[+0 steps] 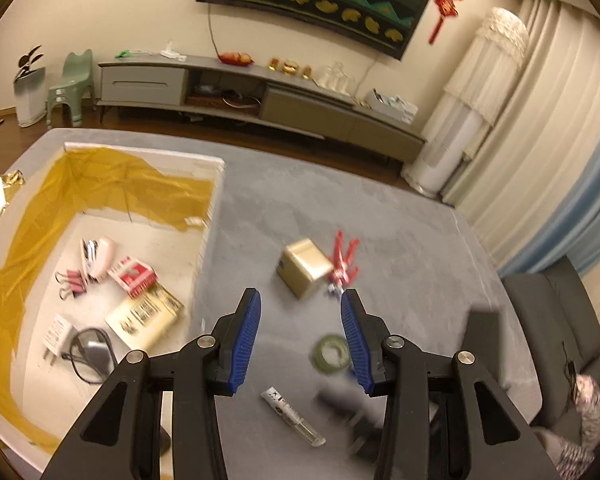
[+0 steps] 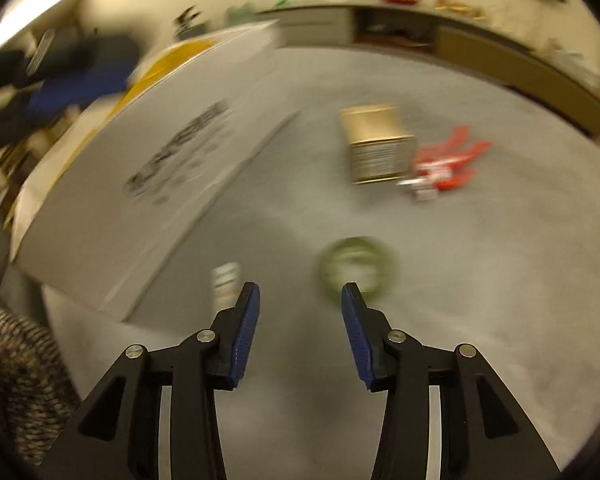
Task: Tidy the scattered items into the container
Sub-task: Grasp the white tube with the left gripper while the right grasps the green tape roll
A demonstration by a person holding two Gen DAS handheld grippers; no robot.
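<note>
A white box (image 1: 216,184) lined with yellow film sits at the left of the grey mat; it holds a stapler, binder clips, a red pack, a booklet and a charger. On the mat lie a gold box (image 1: 302,266), a red toy figure (image 1: 345,261), a green tape ring (image 1: 332,353) and a small tube (image 1: 290,414). My left gripper (image 1: 300,300) is open above the mat, with nothing between its fingers. In the blurred right wrist view my right gripper (image 2: 300,294) is open, near the green tape ring (image 2: 358,270), the tube (image 2: 226,280), the gold box (image 2: 374,142) and the red toy (image 2: 448,160).
The box's white side wall (image 2: 152,184) fills the left of the right wrist view. A grey TV cabinet (image 1: 260,96) runs along the far wall, a dark sofa (image 1: 556,320) stands at the right, and curtains (image 1: 540,120) hang behind it. A blurred dark shape (image 1: 352,404) lies by my left gripper's right finger.
</note>
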